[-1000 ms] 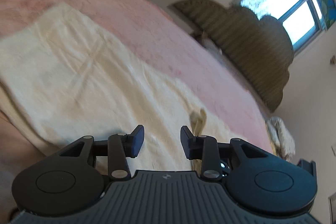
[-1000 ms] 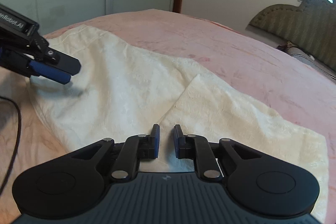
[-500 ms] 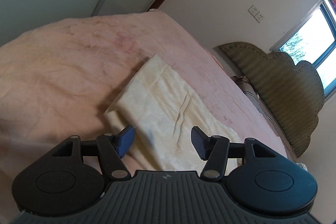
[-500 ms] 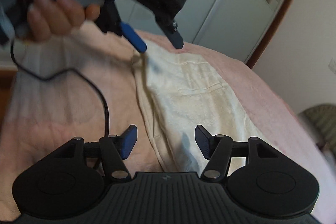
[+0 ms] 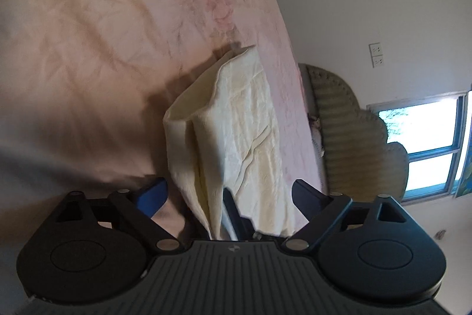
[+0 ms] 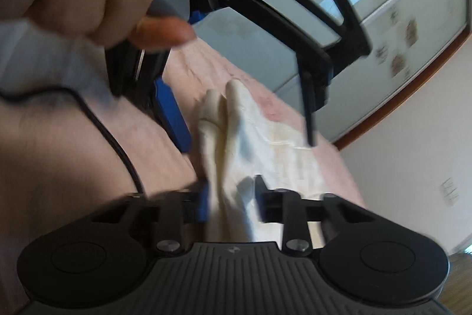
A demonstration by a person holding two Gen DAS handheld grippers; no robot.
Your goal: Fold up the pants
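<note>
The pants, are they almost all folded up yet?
Partly. The cream pants already lie doubled into a narrow stack on the pink blanket. Right now the right gripper has just been closing around the near end, cloth between its jaws, while the left gripper has just been opening, jaws wide around the same end. Probably still left: folding that long stack over and smoothing it.

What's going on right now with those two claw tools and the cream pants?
Left gripper open wide, just opening. Right gripper just closing around folded pants edge. Nothing in the way on the pink bed.
</note>
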